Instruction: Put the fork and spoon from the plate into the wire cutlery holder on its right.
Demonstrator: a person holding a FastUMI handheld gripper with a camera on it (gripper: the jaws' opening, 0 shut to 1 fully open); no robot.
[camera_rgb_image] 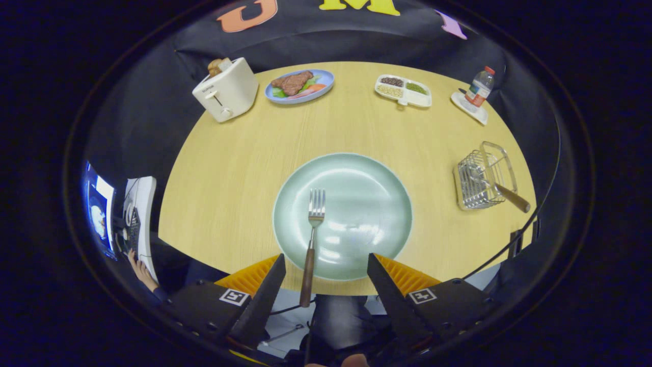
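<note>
Fork (311, 239) between parted tongs (326, 265)

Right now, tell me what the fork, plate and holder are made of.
Fork: shiny metal head, brown handle, likely wood. Plate: probably glazed ceramic, pale green with glare spots. Holder: thin bright metal wire. Gripper open, its fingers either side of the fork's handle.

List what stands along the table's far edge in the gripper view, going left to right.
toaster → blue plate of food → divided white tray → water bottle. Nearer, the gripper hangs open above the fork.
</note>
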